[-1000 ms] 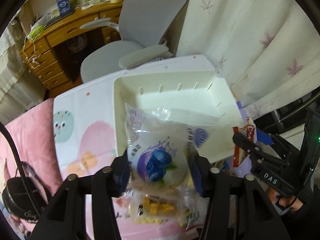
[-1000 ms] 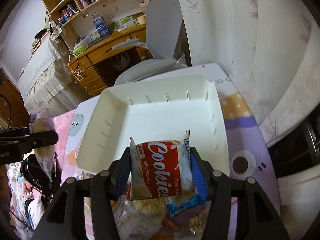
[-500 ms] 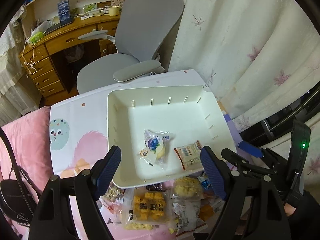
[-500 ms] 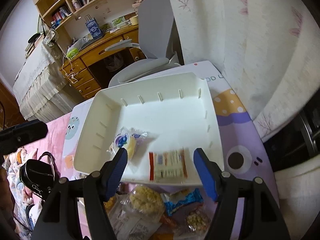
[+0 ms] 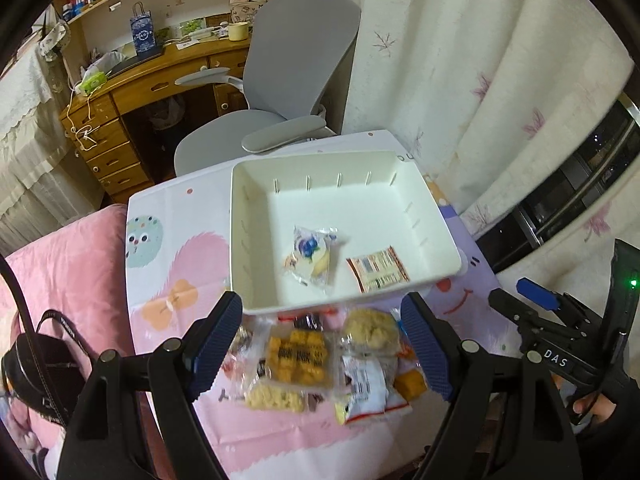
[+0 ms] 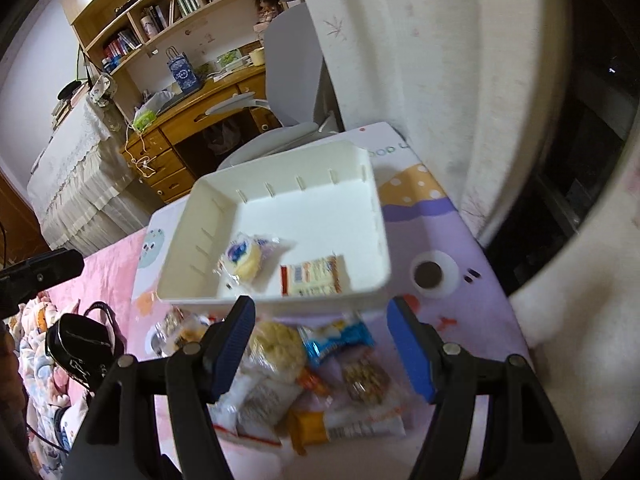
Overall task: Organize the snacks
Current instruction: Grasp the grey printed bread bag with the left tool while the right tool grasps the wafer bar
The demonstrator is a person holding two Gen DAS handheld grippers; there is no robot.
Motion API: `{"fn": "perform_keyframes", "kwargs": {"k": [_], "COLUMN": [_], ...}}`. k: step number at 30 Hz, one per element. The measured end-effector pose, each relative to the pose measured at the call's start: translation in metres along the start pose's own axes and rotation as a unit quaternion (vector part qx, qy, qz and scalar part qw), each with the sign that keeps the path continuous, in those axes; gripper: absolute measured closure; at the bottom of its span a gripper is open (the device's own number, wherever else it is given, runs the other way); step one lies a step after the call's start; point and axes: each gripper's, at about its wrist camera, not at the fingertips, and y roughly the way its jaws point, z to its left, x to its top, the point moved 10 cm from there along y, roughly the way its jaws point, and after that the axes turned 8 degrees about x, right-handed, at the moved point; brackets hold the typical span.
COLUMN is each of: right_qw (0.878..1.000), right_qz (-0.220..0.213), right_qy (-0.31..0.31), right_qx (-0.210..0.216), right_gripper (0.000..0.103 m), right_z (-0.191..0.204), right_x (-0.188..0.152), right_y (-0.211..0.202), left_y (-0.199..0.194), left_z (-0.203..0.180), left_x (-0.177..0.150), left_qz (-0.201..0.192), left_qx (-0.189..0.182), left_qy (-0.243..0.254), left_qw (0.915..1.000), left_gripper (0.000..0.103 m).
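Task progress: early, by my reading. Two of the snacks lie in the white bin (image 5: 436, 216); the bulk is outside it.
In bin, item 1: clear-wrapped blueberry cake packet (image 5: 312, 254), on the bin floor toward the near-left.
In bin, item 2: red-edged cookie packet (image 5: 378, 270), back side up with its printed label showing, just beside item 1, apart from it.
Left to do: loose snack pile (image 5: 332, 364) on the cartoon-print mat (image 5: 168, 240), against the bin's near wall. It includes an orange cracker packet (image 5: 298, 354), a round puffed rice cake (image 5: 372, 326) and a blue-wrapped biscuit (image 6: 340, 338); several others overlap and are too blurred to name.
Left gripper (image 5: 322, 344): jaws wide apart, nothing between the pads; it hangs above the pile, tilted steeply down, bin just beyond the tips.
Right gripper (image 6: 322, 350): jaws likewise parted and empty, above the right part of the pile, pitched down toward the bin's near edge. Its body also shows at the right edge of the left wrist view, a person's fingers on the trigger.
Judgement: both claws are free for the next pick; the overlapping wrappers may make a single-item grasp awkward.
Surroundings: grey office chair (image 5: 292, 80) and wooden desk (image 5: 132, 92) behind the table; curtain (image 5: 480, 60) at right.
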Motion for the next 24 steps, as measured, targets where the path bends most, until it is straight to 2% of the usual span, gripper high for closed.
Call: {"fn": "perform_keyframes", "kwargs": {"k": [8, 14, 24], "right_qw": [1.0, 0.997, 0.974], "right_qz": [0.008, 0.038, 0.108], "right_qy": [0.02, 0.056, 0.197], "right_qx": [0.012, 0.022, 0.023], "right_gripper": [0.034, 0.034, 0.034], "right_z": [-0.012, -0.023, -0.055], "right_x": [-0.041, -0.074, -0.123], "right_y": [-0.028, -0.032, -0.019], "left_y": [-0.026, -0.036, -0.022], "left_z": [-0.014, -0.026, -0.037], "left_x": [-0.042, -0.076, -0.121], "left_qz": [-0.004, 0.004, 0.046], "left_qx": [0.013, 0.019, 0.011], "left_qy": [0.001, 0.004, 0.009], "left_qw": [0.9999, 0.9998, 0.9988], "left_gripper": [0.022, 0.022, 0.022]}}
